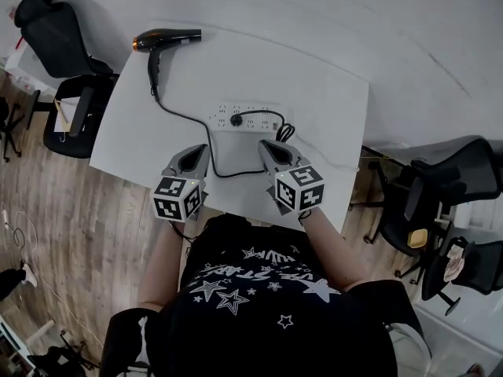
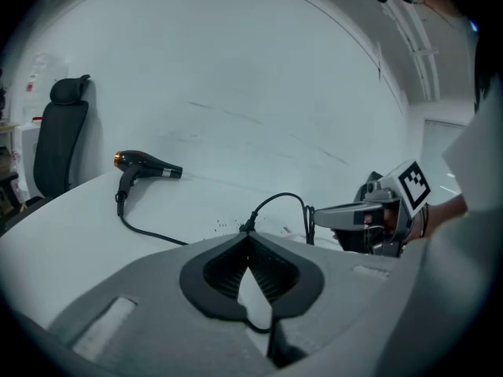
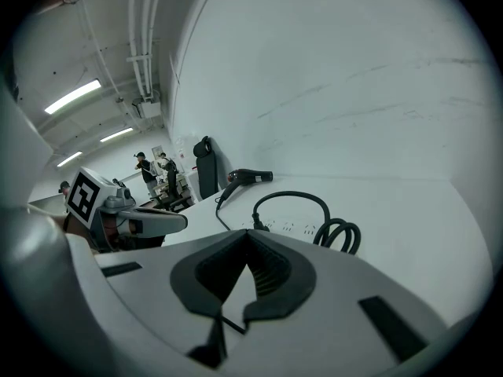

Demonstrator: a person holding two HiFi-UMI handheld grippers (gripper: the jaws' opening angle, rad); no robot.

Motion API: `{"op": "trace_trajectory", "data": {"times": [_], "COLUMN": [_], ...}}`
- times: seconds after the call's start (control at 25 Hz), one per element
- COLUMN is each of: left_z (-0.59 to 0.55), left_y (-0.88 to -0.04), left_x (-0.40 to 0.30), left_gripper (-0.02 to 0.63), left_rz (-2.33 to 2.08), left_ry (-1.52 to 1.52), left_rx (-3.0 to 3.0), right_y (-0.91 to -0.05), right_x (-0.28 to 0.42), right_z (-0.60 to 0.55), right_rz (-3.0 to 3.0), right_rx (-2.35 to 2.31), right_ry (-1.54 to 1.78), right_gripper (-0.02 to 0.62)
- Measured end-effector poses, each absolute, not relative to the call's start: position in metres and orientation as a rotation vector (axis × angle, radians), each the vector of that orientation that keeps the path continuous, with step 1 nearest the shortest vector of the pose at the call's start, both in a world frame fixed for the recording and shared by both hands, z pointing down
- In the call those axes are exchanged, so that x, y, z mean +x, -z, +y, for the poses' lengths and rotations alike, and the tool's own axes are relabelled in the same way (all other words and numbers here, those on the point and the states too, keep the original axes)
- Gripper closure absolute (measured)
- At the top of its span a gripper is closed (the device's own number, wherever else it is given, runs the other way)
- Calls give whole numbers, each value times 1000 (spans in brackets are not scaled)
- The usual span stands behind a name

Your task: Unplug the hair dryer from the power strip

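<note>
A black hair dryer [image 1: 165, 38] lies at the far left corner of the white table [image 1: 330, 93]. Its black cord [image 1: 185, 118] runs across the table, loops near me and ends in a plug [image 1: 236, 120] seated in the white power strip [image 1: 247, 118]. The strip's own cable is coiled [image 1: 284, 132] at its right end. My left gripper [image 1: 206, 148] and right gripper [image 1: 263, 143] hover side by side just short of the strip, both shut and empty. In the left gripper view the plug [image 2: 247, 227] and dryer [image 2: 149, 166] show ahead; the right gripper view shows the plug [image 3: 257, 225] and coil [image 3: 339, 235].
Black office chairs stand left of the table [image 1: 63, 45] and to its right [image 1: 440, 187]. A white wall rises behind the table's far edge. The floor is wood [image 1: 71, 226]. People stand far off in the right gripper view [image 3: 153, 171].
</note>
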State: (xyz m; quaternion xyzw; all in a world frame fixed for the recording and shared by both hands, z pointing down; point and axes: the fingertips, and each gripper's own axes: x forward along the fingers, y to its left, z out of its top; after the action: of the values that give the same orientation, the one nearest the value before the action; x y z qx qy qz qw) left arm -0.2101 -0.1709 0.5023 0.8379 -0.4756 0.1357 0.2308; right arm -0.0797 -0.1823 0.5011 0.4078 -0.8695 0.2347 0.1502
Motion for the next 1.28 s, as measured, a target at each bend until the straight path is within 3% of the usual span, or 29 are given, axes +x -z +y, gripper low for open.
{"op": "trace_trajectory", "data": {"times": [1.28], "left_z": [-264], "left_y": [-553], "left_x": [-184], "left_gripper": [598], "left_rz": [-1119], "left_ry": [-582], "left_rx": [2339], "right_y": [-532], "right_x": [-98], "right_z": [-245], "right_rz": [-2438], "right_rx": [1172], "right_ry": [-753], "right_gripper": [586]}}
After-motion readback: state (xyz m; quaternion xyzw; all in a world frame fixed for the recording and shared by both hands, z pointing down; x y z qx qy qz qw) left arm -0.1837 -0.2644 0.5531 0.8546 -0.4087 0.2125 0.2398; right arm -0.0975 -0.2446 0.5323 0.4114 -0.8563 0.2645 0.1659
